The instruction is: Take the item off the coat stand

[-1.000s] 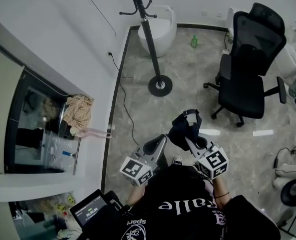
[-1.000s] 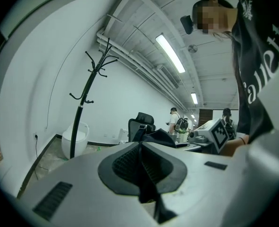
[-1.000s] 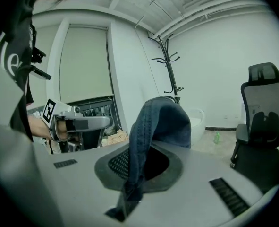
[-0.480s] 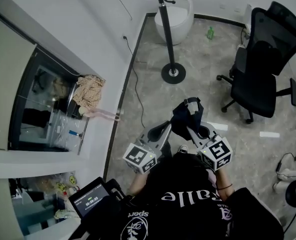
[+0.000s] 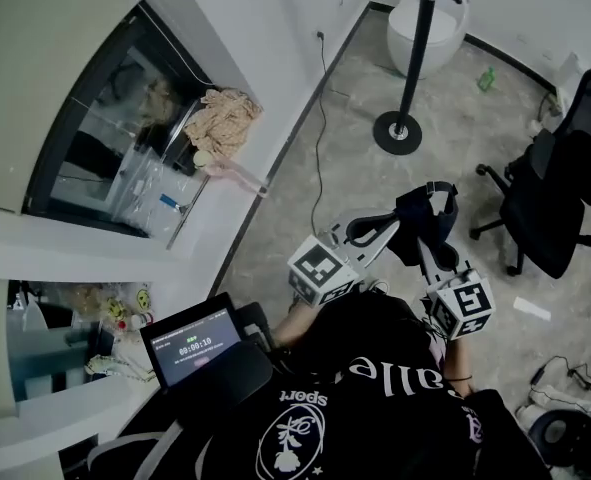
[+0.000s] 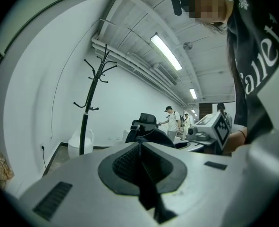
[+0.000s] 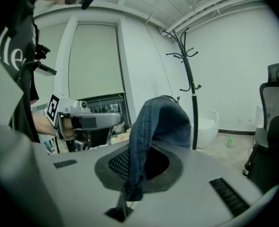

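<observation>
My right gripper [image 7: 129,181] is pinched tight on the item [image 7: 159,121]. It's dark blue denim-ish cloth with a strap loop on top, maybe a cap, can't really tell. It hangs off my jaws, well apart from the coat stand [image 5: 415,58]. My left gripper [image 6: 140,167] is closed on nothing. There's open floor [image 5: 355,168] ahead, an office chair [image 5: 565,198] on the right and a wall [image 5: 260,28] on the left.

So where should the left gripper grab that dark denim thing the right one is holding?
Probably the loose bunched end of the denim item beyond the right gripper, approached level from the left gripper side: the cloth hangs free and thick there.
</observation>
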Demonstrator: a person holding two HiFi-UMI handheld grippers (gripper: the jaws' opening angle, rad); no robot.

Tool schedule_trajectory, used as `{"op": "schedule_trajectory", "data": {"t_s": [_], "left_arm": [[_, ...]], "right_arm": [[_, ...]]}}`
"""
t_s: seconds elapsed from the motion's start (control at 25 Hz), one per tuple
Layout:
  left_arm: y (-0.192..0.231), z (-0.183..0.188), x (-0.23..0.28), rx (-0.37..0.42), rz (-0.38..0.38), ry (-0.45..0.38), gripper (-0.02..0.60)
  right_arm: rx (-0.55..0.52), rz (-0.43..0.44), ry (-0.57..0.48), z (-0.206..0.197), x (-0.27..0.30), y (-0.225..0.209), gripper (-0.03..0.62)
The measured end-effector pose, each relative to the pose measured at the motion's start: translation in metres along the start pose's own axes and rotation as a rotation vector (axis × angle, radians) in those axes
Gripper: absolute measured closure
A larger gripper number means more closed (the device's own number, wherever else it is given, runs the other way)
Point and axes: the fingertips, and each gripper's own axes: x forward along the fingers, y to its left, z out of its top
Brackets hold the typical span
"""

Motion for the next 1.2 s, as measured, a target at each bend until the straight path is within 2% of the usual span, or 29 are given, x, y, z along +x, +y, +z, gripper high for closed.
{"op": "schedule_trajectory", "data": {"t_s": [0.2,0.44,0.72,1.2], "left_arm": [[0.053,0.013,-0.031,0.015,-0.017,0.01,0.577],[0.097,0.029,-0.046,0.002,-0.003,-0.029,0.577],[0.107,0.023,-0.046,-0.001,-0.047,-0.023,0.577],[0.117,0.039,-0.039,-0.006,-0.121,-0.046,0.577]], "right_arm": [[-0.001,-0.023,0.019,0.018,0.049,0.024,0.565],[0.007,-0.032,-0.005,0.032,0.077,0.037,0.565],[0.012,-0.09,-0.006,0.027,0.085,0.032,0.565],[0.009,-0.157,-0.014,0.034,0.089,0.031,0.565]]}}
